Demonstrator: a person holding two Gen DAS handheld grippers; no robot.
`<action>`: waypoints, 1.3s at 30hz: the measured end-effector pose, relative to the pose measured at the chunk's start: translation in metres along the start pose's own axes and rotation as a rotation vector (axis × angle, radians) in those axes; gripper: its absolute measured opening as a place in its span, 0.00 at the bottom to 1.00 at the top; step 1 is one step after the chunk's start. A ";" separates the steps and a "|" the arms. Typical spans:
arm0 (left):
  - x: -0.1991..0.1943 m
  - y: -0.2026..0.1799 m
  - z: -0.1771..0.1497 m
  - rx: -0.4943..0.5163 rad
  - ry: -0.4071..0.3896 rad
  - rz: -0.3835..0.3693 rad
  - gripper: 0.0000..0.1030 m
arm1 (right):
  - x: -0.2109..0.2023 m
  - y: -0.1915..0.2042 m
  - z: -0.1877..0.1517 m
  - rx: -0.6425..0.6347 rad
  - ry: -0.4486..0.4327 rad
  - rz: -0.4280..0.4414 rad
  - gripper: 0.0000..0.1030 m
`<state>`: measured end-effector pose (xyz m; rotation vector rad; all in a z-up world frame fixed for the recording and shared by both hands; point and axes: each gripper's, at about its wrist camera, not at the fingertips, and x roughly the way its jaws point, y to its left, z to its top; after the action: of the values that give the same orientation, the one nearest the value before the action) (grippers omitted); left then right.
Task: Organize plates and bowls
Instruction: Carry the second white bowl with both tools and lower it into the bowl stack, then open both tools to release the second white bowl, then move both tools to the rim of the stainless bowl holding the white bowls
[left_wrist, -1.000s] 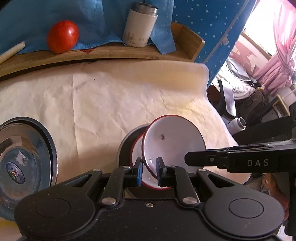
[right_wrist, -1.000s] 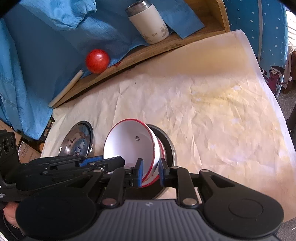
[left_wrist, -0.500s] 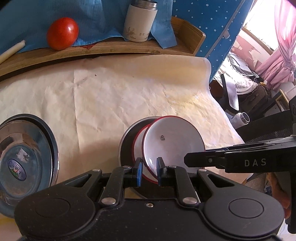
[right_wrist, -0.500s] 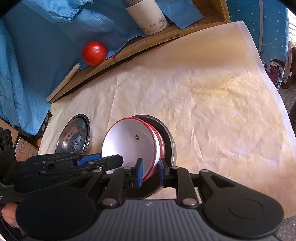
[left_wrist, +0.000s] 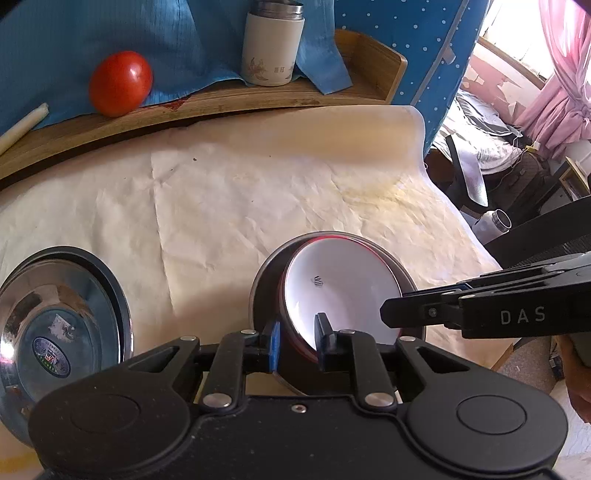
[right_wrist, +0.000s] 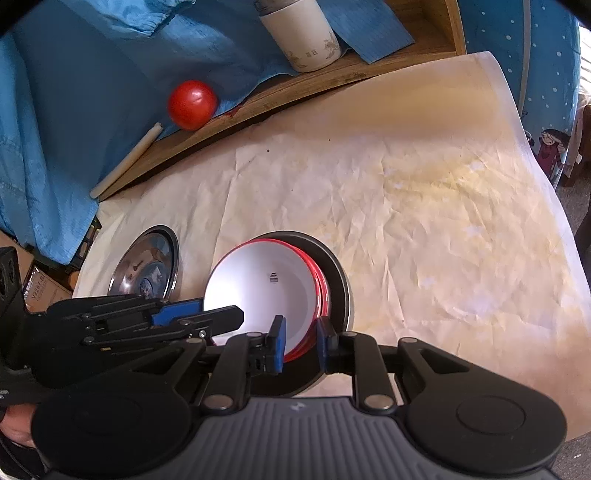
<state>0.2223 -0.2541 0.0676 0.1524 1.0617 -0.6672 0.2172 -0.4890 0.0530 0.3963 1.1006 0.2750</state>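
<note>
**Two grippers at the rim of a white bowl stacked in a steel plate**

A white bowl (left_wrist: 341, 288) with a red rim sits nested in other red-rimmed bowls, and the stack rests in a dark steel plate (right_wrist: 334, 271) on the cream paper (left_wrist: 240, 206) that covers the table. The top bowl leans a little, its mouth tipped toward the cameras.

The left gripper (left_wrist: 298, 341) straddles the near rim of the bowl. Its jaws are opening, with the rim between them: the black pad lies against the white inside, while the blue pad stands just off the outer wall.

The right gripper (right_wrist: 301, 343) straddles the rim of the stack from the other side, its jaws narrow with the red edges between them. Whether its pads press on the rim cannot be told from either view.

A second steel plate (left_wrist: 62, 332) lies apart on the paper, on the left, with a round label in its middle.

Behind the paper runs a wooden tray (left_wrist: 369, 70) draped with blue cloth (left_wrist: 110, 33). On it stand a tomato (left_wrist: 121, 83) and a white flask (left_wrist: 272, 44) with a metal lid, and a pale stick (right_wrist: 127, 162) lies along its left end.
</note>
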 end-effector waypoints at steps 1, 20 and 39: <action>0.000 0.000 0.000 0.004 -0.001 0.001 0.19 | 0.000 0.000 0.000 0.002 0.001 0.002 0.21; -0.015 0.010 -0.006 -0.046 -0.042 -0.072 0.43 | -0.015 0.001 -0.005 -0.025 -0.035 0.015 0.46; -0.038 0.046 -0.009 -0.118 -0.124 0.023 0.94 | -0.047 -0.006 -0.014 -0.049 -0.109 -0.026 0.99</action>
<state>0.2304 -0.1977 0.0862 0.0203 0.9758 -0.5839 0.1849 -0.5115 0.0827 0.3492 0.9902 0.2537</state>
